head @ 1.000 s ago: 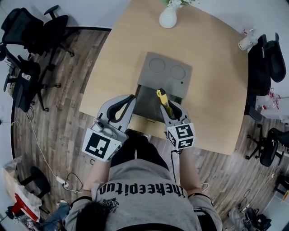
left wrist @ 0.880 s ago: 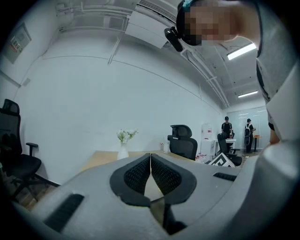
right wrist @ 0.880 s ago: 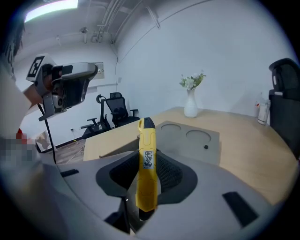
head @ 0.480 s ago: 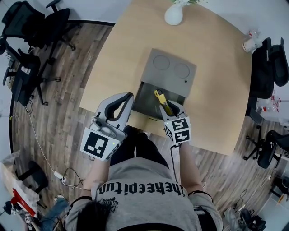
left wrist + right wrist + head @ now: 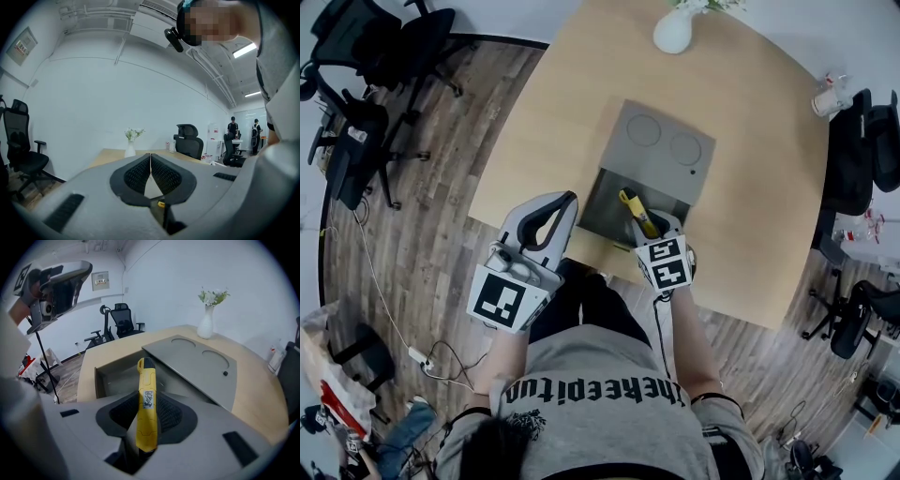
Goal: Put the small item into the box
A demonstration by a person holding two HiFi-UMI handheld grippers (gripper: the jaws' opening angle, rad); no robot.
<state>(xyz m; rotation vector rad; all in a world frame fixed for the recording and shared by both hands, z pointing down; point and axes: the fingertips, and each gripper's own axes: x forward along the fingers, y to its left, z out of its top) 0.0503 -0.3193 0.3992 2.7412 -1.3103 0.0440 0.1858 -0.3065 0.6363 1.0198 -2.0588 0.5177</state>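
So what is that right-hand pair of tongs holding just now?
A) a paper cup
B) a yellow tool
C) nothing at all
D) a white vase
B: the right tongs are clamped on the yellow tool, whose black tip points out over the open grey box.

The right gripper (image 5: 650,228), with the slim yellow plastic tool (image 5: 633,208) between its jaws, has been lowered and tipped more steeply downward toward the open grey box (image 5: 602,211) on the worktop (image 5: 750,234). The tool's black-tipped end has been brought lower over the box's open compartment, and the gripper's marker cube (image 5: 664,263) has been drawn closer to the box's near edge.
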